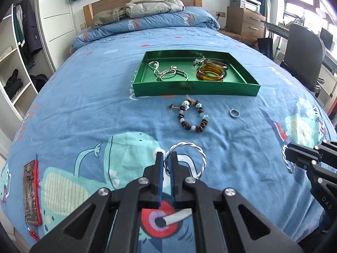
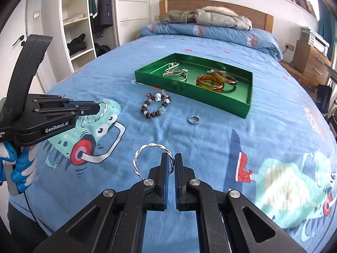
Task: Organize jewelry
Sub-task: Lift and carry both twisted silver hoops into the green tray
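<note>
The left gripper [image 1: 167,158] is clamped on a twisted silver bangle [image 1: 190,154]. The right gripper [image 2: 172,160] grips a second silver bangle [image 2: 145,155]. The green tray [image 1: 195,88] lies at 12 o'clock, with a bead bracelet [image 1: 192,117] before it.

Bright daylight comes in from the window [image 1: 303,4] at the upper right, both pictures bend round at their dark edges, and the lower right of the right wrist view looks blurry.

Red phone [image 1: 31,191] screen unreadable, cartoon print [image 2: 294,185] blurred, chair [image 1: 303,48] cut by edge
</note>
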The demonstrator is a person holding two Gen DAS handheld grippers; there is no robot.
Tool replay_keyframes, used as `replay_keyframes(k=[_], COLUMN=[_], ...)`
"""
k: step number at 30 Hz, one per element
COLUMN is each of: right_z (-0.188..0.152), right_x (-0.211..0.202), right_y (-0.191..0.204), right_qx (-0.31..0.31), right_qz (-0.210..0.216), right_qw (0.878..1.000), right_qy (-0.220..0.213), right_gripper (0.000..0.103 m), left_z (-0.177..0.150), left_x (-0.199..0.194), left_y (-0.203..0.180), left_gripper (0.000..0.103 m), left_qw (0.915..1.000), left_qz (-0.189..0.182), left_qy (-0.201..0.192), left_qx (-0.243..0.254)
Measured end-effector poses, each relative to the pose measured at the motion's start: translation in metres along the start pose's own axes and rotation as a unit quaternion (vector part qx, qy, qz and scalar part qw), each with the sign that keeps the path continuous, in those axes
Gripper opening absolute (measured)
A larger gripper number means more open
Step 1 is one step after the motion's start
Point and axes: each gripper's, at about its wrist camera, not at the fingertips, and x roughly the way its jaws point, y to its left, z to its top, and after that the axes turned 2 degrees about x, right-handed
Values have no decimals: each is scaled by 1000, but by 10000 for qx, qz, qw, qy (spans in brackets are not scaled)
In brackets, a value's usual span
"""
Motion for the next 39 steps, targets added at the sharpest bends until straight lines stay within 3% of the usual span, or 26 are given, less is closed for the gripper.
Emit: replay_keyframes(k=[10, 21, 39], right_z=[-8, 1, 40], right_x=[-67, -117, -122], right_y=[3, 7, -11], right_qx=[-2, -82, -51], right_qz=[-242, -423, -462], right_qw=[9986, 9945, 9912], right_qy=[-469, -952, -1241], right_gripper=[4, 4, 4], left_z=[-7, -3, 24], left_x=[-67, -108, -92], left_y=[-1, 13, 30], left_gripper=[5, 5, 5], left_qw=[9989, 9964, 9961], left_qz=[44, 145, 231], left_qy=[-463, -783, -739], left_qx=[-86, -295, -430])
